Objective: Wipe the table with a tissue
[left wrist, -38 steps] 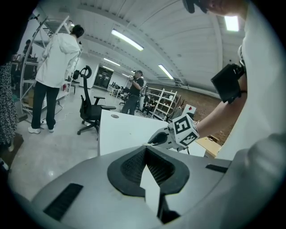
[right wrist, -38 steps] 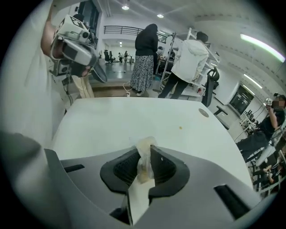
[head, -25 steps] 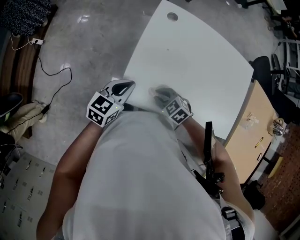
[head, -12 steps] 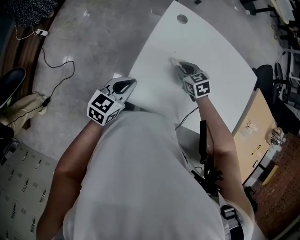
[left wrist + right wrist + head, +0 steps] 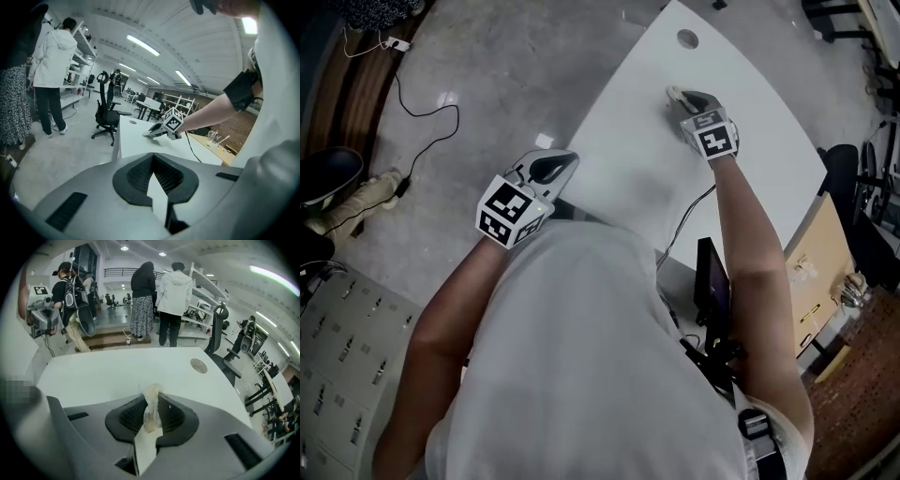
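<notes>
No legible text or labels

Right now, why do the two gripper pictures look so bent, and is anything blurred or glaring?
Left gripper view: wide-angle lens bows the ceiling lights, dark vignette at the corners. Right gripper view: same bulge, tissue in focus, one mosaic patch at left. Head view: even light, small glare spot on the floor.

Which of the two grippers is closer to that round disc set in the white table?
The right. The right gripper, clamping the tissue, is over the table just short of the round disc; the left gripper hangs by the table's near edge.
</notes>
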### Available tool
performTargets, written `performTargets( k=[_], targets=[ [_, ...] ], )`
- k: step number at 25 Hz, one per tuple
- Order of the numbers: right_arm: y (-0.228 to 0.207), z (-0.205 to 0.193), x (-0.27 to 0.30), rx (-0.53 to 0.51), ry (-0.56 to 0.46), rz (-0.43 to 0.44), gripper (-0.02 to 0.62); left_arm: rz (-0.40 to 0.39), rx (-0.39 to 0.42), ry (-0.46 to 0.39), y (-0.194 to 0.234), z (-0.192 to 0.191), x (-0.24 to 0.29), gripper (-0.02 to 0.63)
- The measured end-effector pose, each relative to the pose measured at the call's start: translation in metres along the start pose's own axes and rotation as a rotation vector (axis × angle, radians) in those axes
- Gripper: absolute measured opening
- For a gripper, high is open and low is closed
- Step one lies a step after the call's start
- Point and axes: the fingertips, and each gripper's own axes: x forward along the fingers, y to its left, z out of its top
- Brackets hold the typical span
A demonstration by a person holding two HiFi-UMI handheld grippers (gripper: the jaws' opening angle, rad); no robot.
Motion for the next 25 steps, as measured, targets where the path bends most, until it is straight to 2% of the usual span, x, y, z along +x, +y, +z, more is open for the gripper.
performTargets(
  k=[7, 12, 19, 25],
  targets=[
    [0.022, -0.005, -0.002, -0.149, 0.038, 0.017, 0.064, -0.015, 0.0, 0.006, -0.003, -0.003, 0.001, 0.008],
    [0.05, -0.007, -0.007, -0.155, 0.023, 0.071, 0.064, -0.018, 0.005, -0.004, 0.002, 0.0, 0.0, 0.008],
    [0.124, -0.015, -0.028, -0.163, -0.024, 0.149, 0.064, -0.024, 0.014, -0.01, 0.0, -0.004, -0.007, 0.008],
    [0.193, -0.031, -0.052, -0.204, -0.056, 0.258, 0.064, -0.035, 0.03, -0.017, -0.008, -0.004, -0.012, 0.008]
  ],
)
